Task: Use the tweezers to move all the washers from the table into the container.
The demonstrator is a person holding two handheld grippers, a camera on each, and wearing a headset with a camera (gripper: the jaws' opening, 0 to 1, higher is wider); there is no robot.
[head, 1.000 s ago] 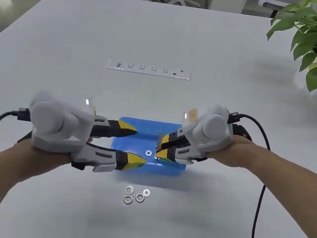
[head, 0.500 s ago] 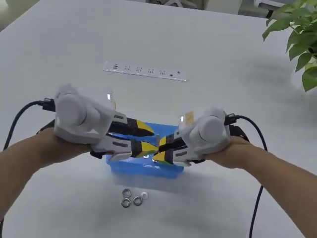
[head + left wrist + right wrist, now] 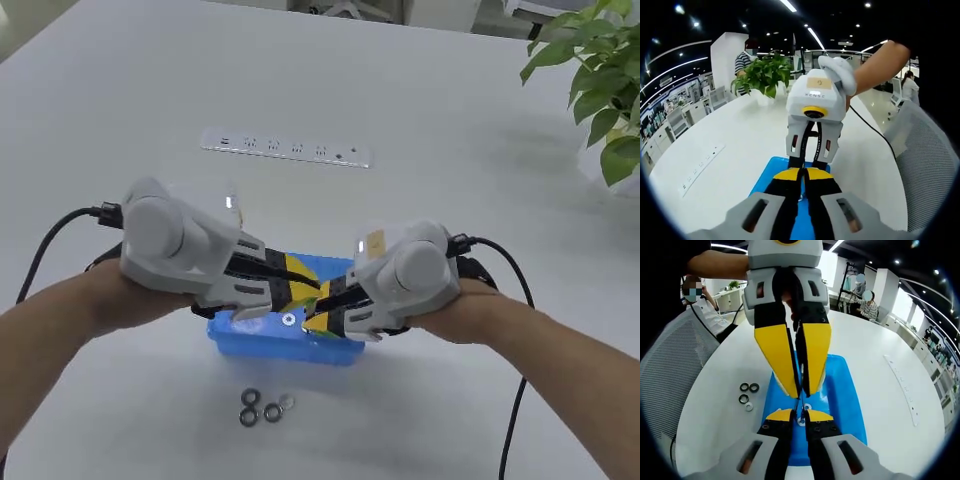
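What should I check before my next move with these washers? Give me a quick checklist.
1. Container under both grippers: ok.
2. One washer already inside it: ok.
3. Table cleared: not ok, four washers lie on the container's near side.
4. Left gripper and right gripper tips apart: not ok, nearly touching.
5. Tweezers firmly held, and by which gripper: cannot tell.

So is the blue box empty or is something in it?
Not empty. One washer lies inside the blue container; four more washers sit outside it on the table.
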